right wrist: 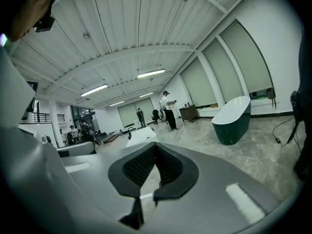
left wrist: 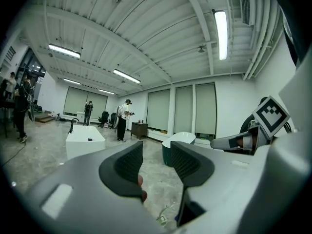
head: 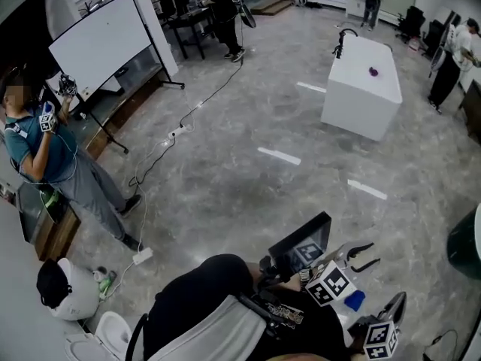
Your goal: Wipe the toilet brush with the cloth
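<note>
My left gripper (left wrist: 156, 162) holds its fingers moderately apart with nothing gripped; the dark bathtub (left wrist: 184, 137) shows beyond the gap at 12 o'clock. My right gripper (right wrist: 155, 167) has its fingers pressed together, empty. I cannot tell where the toilet brush and cloth are.

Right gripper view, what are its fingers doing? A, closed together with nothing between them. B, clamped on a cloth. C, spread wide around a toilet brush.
A: in the right gripper view the right gripper has its dark ribbed fingers meeting at the tips, and nothing is held between them.
</note>
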The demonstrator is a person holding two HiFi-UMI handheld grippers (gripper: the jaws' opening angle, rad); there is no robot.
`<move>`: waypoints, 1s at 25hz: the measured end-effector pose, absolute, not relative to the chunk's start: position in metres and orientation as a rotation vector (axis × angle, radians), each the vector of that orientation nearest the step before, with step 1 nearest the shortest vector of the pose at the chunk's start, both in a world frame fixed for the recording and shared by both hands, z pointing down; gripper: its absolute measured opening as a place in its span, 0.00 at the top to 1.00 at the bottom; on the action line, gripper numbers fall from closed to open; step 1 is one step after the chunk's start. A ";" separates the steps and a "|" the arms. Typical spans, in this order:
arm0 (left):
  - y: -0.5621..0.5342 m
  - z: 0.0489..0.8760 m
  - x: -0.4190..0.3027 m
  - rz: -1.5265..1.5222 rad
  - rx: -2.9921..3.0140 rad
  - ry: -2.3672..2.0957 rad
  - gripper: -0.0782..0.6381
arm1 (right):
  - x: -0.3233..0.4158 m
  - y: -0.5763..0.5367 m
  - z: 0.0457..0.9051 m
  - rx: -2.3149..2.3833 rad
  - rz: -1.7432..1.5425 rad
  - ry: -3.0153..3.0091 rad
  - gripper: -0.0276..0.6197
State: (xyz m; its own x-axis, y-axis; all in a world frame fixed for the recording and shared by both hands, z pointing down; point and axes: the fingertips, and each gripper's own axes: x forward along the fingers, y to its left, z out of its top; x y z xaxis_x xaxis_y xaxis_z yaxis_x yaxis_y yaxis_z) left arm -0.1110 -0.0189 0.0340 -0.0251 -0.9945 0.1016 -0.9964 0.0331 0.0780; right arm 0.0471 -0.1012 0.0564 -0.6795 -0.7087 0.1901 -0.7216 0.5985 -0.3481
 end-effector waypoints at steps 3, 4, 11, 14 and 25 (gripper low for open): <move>-0.024 0.030 -0.097 0.008 2.143 -2.069 0.64 | 0.061 -0.089 0.048 1.356 0.640 -2.753 0.95; -0.019 0.030 -0.092 0.002 2.161 -2.038 0.64 | 0.066 -0.080 0.050 1.391 0.645 -2.736 0.95; -0.009 0.054 -0.119 0.028 2.221 -1.904 0.64 | 0.041 -0.067 0.087 1.501 0.668 -2.652 0.95; -0.032 0.044 -0.128 0.023 2.217 -1.901 0.64 | 0.028 -0.085 0.079 1.501 0.644 -2.643 0.95; -0.059 0.022 -0.109 0.030 2.243 -1.827 0.64 | 0.041 -0.080 0.050 1.596 0.489 -2.540 0.95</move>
